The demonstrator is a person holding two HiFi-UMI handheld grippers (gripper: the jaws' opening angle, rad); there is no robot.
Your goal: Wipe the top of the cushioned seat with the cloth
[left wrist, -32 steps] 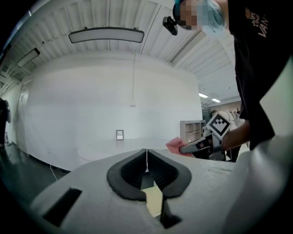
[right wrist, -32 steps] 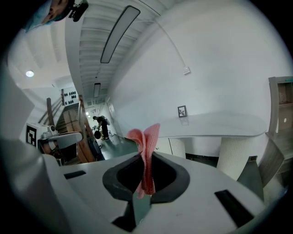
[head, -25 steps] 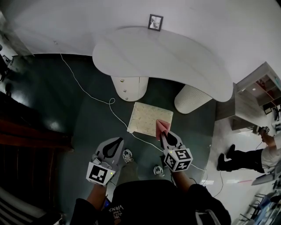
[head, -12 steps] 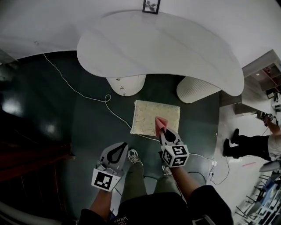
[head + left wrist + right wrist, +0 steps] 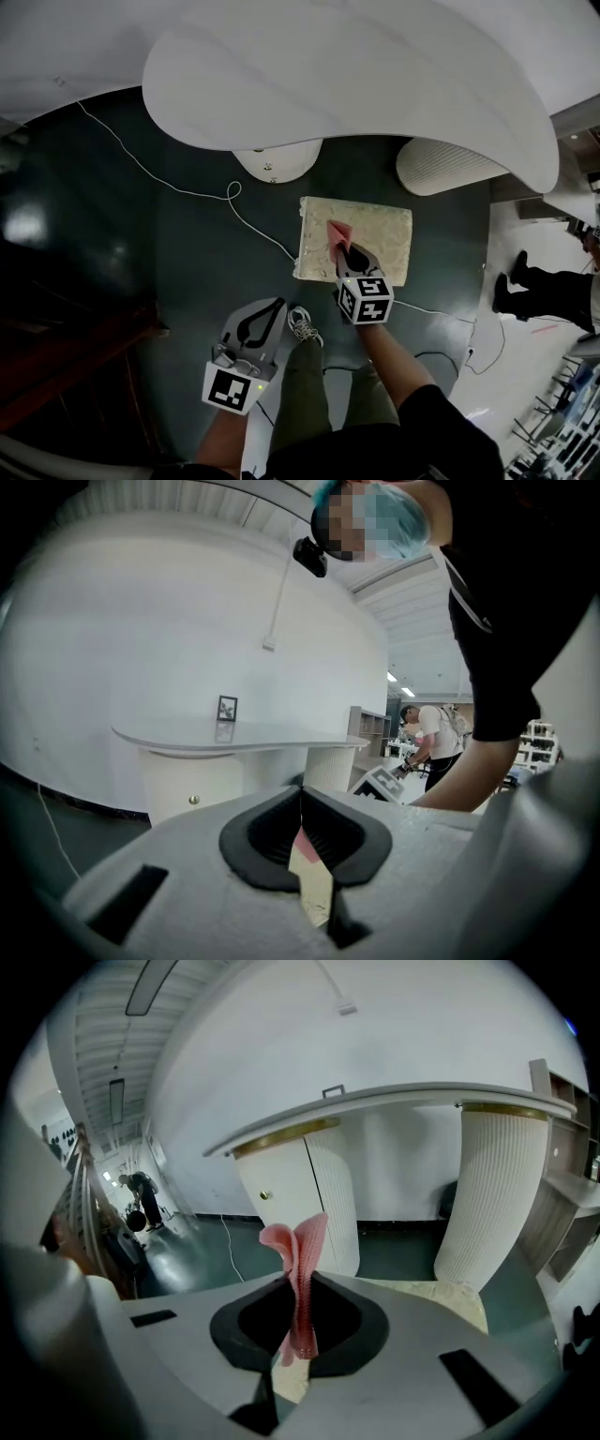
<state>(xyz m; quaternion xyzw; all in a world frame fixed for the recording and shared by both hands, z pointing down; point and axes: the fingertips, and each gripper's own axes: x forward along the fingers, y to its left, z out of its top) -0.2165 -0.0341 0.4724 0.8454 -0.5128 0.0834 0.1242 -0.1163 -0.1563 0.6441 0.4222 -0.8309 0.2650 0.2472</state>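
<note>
The cream cushioned seat [image 5: 375,228] stands on the dark green floor under the white table's edge. My right gripper [image 5: 343,251] is over its near left part, shut on a pink cloth [image 5: 337,235] that sticks up past the jaw tips. In the right gripper view the cloth [image 5: 298,1260] is pinched between the shut jaws, with the seat [image 5: 448,1296] just beyond. My left gripper [image 5: 269,309] hangs lower left over the floor, jaws shut with nothing in them [image 5: 302,794].
A curved white table [image 5: 356,75] overhangs the seat, on a round pedestal [image 5: 277,159] and a ribbed column [image 5: 445,169]. A white cable [image 5: 202,194] runs across the floor past the seat. A person [image 5: 553,281] stands at the right. My own shoe [image 5: 304,325] is by the seat.
The right gripper with the cloth has moved forward from the seat's near edge onto its top. The view has shifted closer to the table. The left gripper stayed low and shut.
</note>
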